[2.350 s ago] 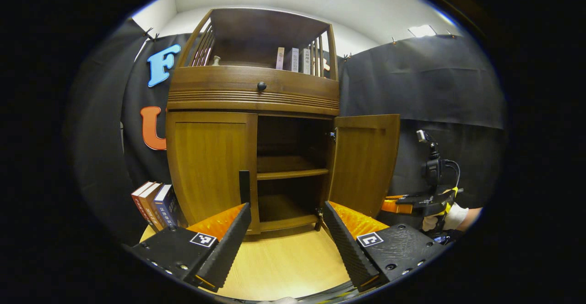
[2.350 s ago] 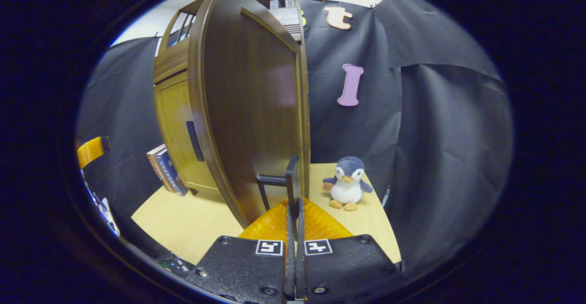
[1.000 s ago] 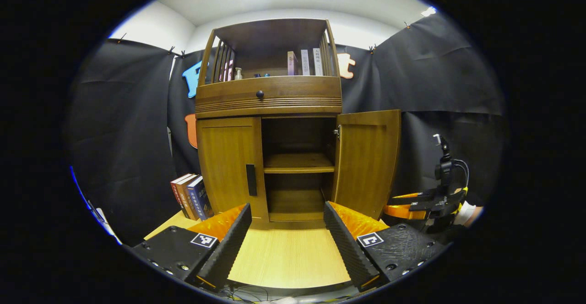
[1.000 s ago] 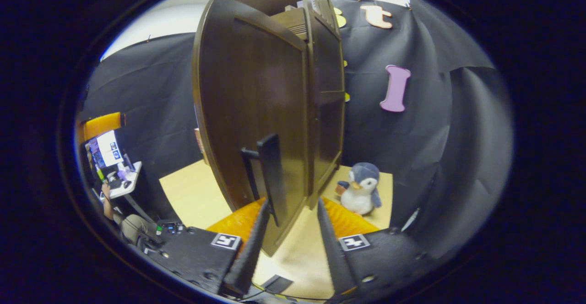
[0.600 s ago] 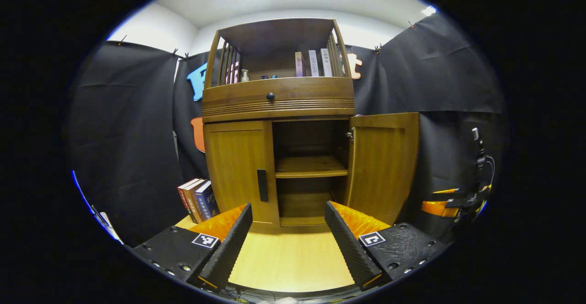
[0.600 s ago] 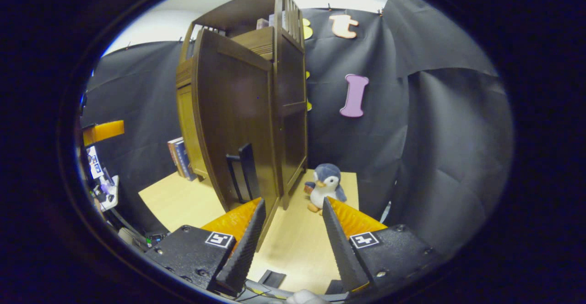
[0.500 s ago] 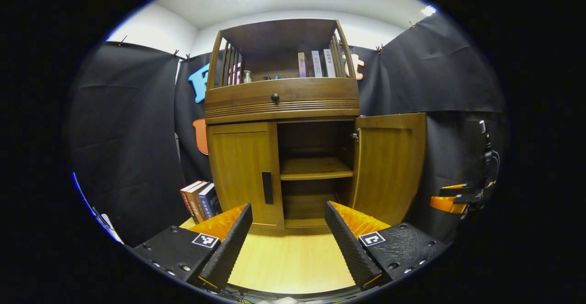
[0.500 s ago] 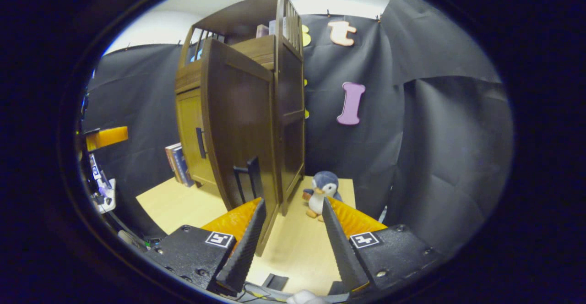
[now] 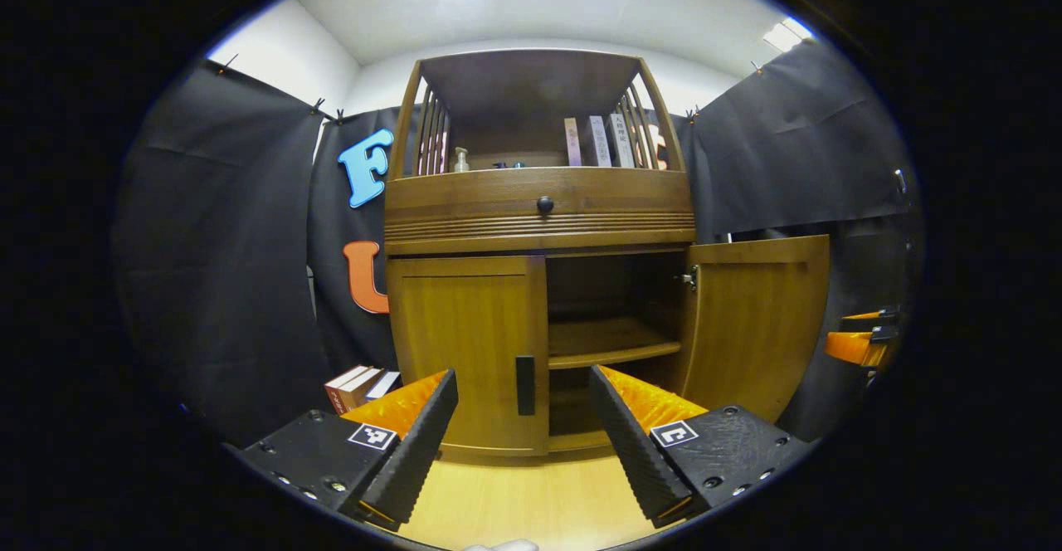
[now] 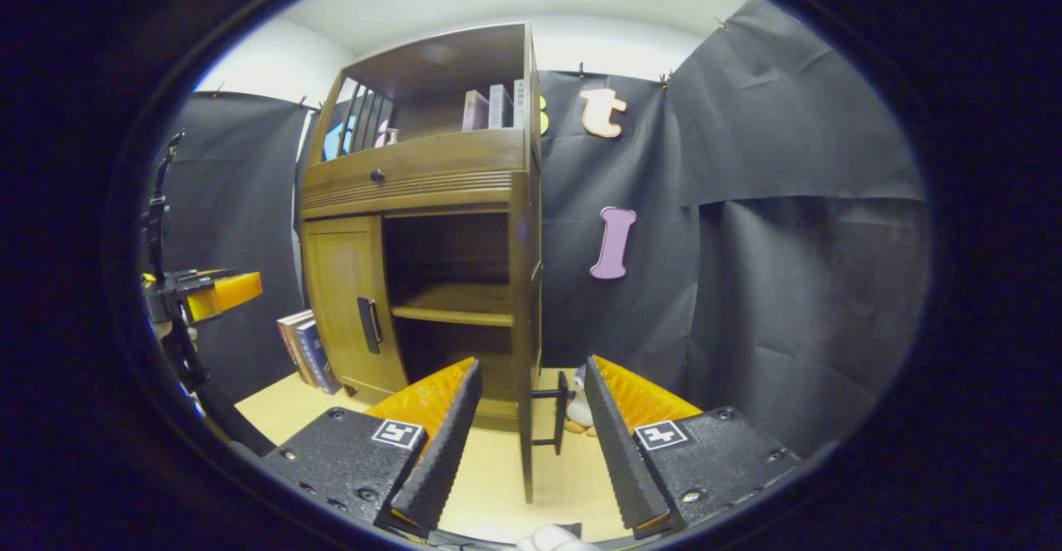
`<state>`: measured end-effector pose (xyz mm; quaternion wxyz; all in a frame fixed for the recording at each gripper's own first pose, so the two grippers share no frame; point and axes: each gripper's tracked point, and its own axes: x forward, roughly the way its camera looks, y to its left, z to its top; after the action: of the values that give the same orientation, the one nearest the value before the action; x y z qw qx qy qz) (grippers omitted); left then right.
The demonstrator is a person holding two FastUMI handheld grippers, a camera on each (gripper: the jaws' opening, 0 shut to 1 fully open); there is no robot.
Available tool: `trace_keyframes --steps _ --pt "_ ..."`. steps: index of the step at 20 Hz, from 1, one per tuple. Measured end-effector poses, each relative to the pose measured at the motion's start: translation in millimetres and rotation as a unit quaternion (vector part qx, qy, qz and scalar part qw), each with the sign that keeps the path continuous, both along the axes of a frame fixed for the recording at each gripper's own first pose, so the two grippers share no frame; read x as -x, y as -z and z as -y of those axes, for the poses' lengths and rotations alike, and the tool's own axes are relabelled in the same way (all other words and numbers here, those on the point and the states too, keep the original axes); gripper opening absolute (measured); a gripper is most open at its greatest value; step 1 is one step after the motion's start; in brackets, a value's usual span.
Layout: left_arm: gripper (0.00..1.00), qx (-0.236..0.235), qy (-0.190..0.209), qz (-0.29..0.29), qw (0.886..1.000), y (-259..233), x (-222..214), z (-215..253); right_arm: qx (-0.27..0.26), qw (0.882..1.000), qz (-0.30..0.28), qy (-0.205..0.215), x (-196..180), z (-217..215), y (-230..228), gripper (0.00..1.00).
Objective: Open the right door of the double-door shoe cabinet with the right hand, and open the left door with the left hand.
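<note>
cabinet work is half done by the look of it: the right door (image 9: pixel 759 323) stands swung wide, and in the right gripper view i see it edge-on (image 10: pixel 526 418) with its bar handle (image 10: pixel 561 412) sticking out between my right fingers (image 10: pixel 531 426), which are spread and holding nothing. my left fingers (image 9: pixel 523 431) are spread too, empty, aimed at the left door (image 9: pixel 469 352), which is shut flush against the frame. its handle (image 9: pixel 525 385) is a slim dark upright bar close to the door's inner edge, right beside the open bay.

what worries me: that bar is thin and smooth, so a shallow pinch could slip off as i pull. if i drag straight back instead of following the hinge arc, i judge the fingers will twist off the handle or tug the whole shoe cabinet (image 9: pixel 539 211) across the pale desk (image 9: pixel 531 501). the books (image 9: pixel 357 381) leaning by the left side sit where the door will swing, so it may knock them.

the wood is glossy brown veneer with bowed fronts, a ribbed band and a round knob (image 9: pixel 545 203) above.
</note>
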<state>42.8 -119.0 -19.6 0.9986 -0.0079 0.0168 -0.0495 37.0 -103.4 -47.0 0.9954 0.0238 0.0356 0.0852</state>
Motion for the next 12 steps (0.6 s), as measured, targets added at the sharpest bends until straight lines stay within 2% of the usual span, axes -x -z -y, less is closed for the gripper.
trace_keyframes --steps 1,2,5,6,7,8,11,12 --pt "0.95 -0.002 0.004 0.002 1.000 2 -8 -8 -0.001 1.000 0.000 0.009 2 -12 1 0.79" --pt "0.95 -0.003 0.010 0.003 1.000 7 -16 -12 -0.001 1.000 -0.002 0.020 4 -22 2 0.82" --pt "0.95 0.002 0.036 -0.012 0.999 29 -33 -20 -0.007 0.999 -0.013 0.038 11 -59 9 0.82" --pt "1.00 0.005 0.045 -0.019 0.999 40 -39 -20 -0.006 0.999 -0.018 0.043 13 -69 12 0.79" --pt "0.95 0.008 0.054 -0.027 0.998 48 -43 -18 -0.003 0.999 -0.024 0.046 13 -79 15 0.82" --pt "0.95 0.011 0.061 -0.033 0.998 56 -49 -16 -0.002 0.999 -0.028 0.046 15 -89 15 0.79" --pt "0.95 0.023 0.073 -0.038 0.996 74 -72 -9 0.014 0.998 -0.037 0.050 15 -108 16 0.79" --pt "0.95 0.029 0.074 -0.044 0.996 82 -82 -6 0.024 0.997 -0.042 0.053 16 -109 15 0.82"
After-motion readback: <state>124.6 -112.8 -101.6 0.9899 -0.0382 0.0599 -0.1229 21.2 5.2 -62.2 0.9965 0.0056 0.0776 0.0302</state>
